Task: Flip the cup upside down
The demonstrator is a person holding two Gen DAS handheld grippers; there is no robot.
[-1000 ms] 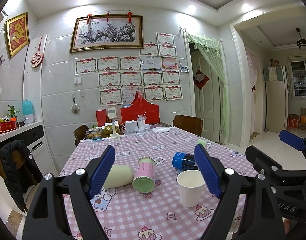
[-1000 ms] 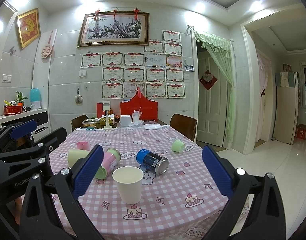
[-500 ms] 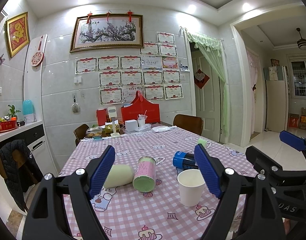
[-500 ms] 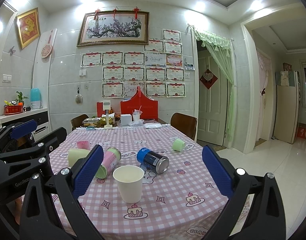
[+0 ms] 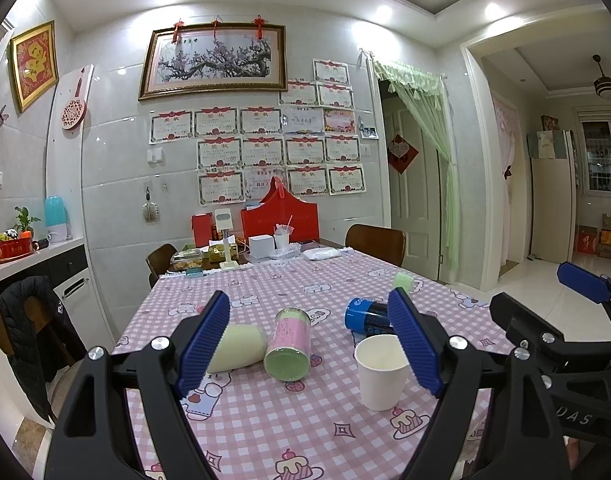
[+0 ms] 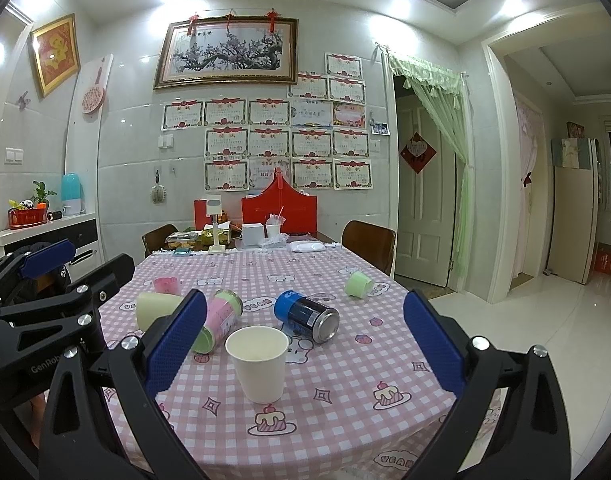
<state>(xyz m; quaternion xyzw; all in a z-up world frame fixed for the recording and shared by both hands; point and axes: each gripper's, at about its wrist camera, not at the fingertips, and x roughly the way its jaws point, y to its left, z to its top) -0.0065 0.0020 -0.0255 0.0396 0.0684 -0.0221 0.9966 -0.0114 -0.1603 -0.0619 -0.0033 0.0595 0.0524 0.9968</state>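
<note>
Ahead of both grippers, the white paper cup [image 6: 258, 362] stands upright on the checked tablecloth [image 6: 345, 384], mouth up, exactly where it stood a second ago. The right gripper [image 6: 305, 342] hangs spread wide with the cup between its fingers, untouched. The left gripper [image 5: 311, 344] is likewise released; the cup sits just behind its right finger. Neither tool has shifted noticeably.

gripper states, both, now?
Left gripper: open, holding nothing.
Right gripper: open, holding nothing; cup untouched.
</note>
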